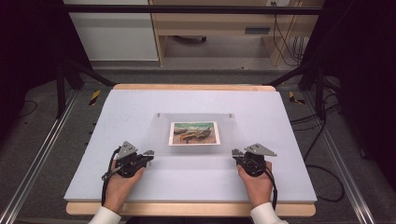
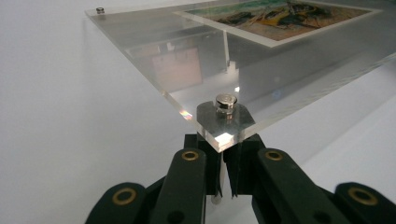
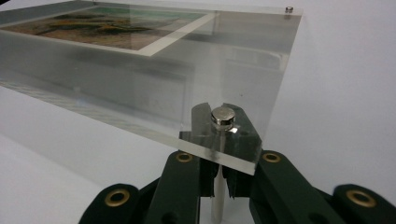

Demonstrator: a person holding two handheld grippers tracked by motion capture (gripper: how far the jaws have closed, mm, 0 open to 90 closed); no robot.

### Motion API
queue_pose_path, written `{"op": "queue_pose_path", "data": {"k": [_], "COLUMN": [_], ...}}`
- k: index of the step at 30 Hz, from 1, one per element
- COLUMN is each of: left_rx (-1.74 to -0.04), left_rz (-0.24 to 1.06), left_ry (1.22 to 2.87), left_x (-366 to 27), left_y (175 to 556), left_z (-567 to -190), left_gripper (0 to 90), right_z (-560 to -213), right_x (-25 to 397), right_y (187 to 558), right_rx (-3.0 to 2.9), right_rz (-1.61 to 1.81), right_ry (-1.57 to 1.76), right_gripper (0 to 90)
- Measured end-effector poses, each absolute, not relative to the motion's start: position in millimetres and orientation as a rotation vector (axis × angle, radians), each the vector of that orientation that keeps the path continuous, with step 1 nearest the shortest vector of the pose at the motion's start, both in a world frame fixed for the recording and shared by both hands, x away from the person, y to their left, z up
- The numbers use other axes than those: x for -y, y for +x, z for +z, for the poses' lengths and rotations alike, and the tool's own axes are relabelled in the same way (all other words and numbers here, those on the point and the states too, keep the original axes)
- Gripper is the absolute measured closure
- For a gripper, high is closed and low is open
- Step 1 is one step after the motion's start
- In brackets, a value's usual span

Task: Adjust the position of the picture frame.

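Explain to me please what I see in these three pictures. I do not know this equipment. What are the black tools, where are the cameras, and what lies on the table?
A person sits at a table and holds a pair of tongs in each hand: the left tongs and the right tongs. The wide picture comes from a camera fixed above the table. The two close pictures come from small cameras riding on the tongs, looking along their black jaws.

On the white table cover lies a clear acrylic frame with a small painted picture inside. Each near corner has a silver metal bolt with a post under it. In both close views the jaws stand closed around that post, under the plate's corner, and the near edge seems raised.
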State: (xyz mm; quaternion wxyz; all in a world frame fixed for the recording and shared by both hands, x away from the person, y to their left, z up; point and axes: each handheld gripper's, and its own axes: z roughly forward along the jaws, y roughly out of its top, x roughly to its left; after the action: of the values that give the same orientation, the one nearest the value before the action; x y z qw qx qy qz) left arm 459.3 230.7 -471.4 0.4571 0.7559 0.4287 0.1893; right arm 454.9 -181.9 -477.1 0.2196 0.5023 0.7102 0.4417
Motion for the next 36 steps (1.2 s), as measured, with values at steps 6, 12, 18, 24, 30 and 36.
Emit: {"op": "queue_pose_path", "data": {"k": [6,12,18,24,30,36], "left_rx": [-1.063,-1.065,-1.067,-1.069,-1.100,-1.117], "left_rz": [0.472,0.475,0.479,0.473,0.453,0.454], "left_ry": [1.878,1.875,1.872,1.866,1.849,1.842], "left_x": [-229.9,-228.8,-229.6,-230.3,-237.1,-246.0], "left_y": [459.7,460.7,462.1,463.0,461.8,457.6], "left_z": [-473.3,-474.3,-474.8,-475.4,-473.3,-468.2], "left_gripper": [84.0,83.9,83.9,83.4,63.2,37.5], "right_z": [-478.7,-479.9,-480.1,-479.5,-475.8,-470.7], "right_x": [182.3,181.6,181.2,181.4,184.1,189.0], "right_y": [455.2,455.9,456.1,455.9,451.8,441.6], "right_rx": [-1.981,-1.981,-1.984,-1.991,-2.003,-2.046], "right_rz": [1.215,1.204,1.205,1.212,1.192,1.130], "right_ry": [1.393,1.390,1.386,1.381,1.395,1.347], "right_gripper": [84.0,83.9,83.9,82.0,59.2,32.6]}}
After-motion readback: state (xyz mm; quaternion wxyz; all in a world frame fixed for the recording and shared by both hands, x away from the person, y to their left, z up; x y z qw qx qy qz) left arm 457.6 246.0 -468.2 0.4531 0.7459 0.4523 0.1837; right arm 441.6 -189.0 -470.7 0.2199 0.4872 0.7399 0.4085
